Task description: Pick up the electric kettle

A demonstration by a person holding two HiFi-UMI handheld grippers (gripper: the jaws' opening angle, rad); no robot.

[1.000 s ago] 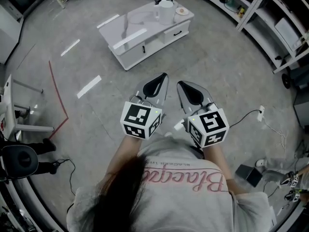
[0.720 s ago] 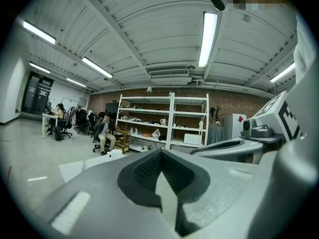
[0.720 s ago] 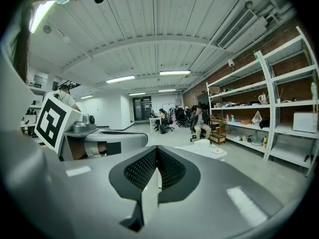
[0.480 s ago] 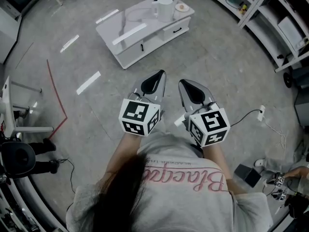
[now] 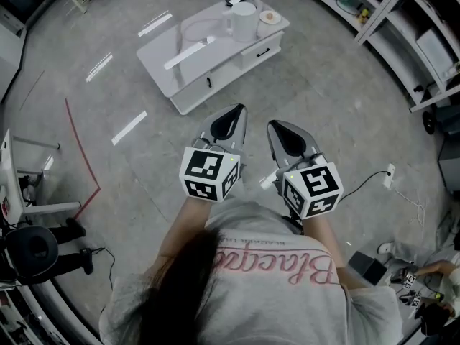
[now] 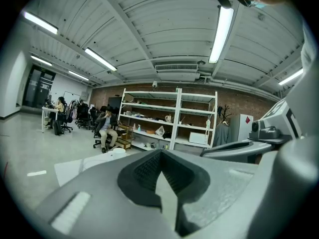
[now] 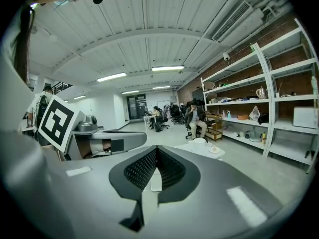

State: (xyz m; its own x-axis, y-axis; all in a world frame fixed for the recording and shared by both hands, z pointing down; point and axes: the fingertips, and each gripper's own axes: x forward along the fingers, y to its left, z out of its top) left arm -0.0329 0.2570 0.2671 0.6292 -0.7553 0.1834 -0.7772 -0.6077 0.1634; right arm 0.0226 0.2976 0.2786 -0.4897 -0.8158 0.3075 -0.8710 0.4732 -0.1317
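The white electric kettle [image 5: 244,20] stands upright on a low white table [image 5: 194,56] far ahead across the floor, next to a small round plate [image 5: 270,16]. In the right gripper view the kettle [image 7: 200,142] shows small and distant. My left gripper [image 5: 236,115] and right gripper [image 5: 278,128] are held side by side close to the person's chest, both pointing toward the table. Each is shut with nothing between its jaws. A wide stretch of grey floor lies between them and the kettle.
Metal shelving [image 5: 424,42] runs along the right side. A cable with a plug [image 5: 388,169] lies on the floor at right, a red floor line [image 5: 83,146] at left, and a chair base [image 5: 29,246] at lower left. A person sits on a chair [image 7: 193,118] far behind the table.
The table with the kettle has drifted slightly left and the view has shifted a little forward. Both grippers keep the same pose and stay shut.
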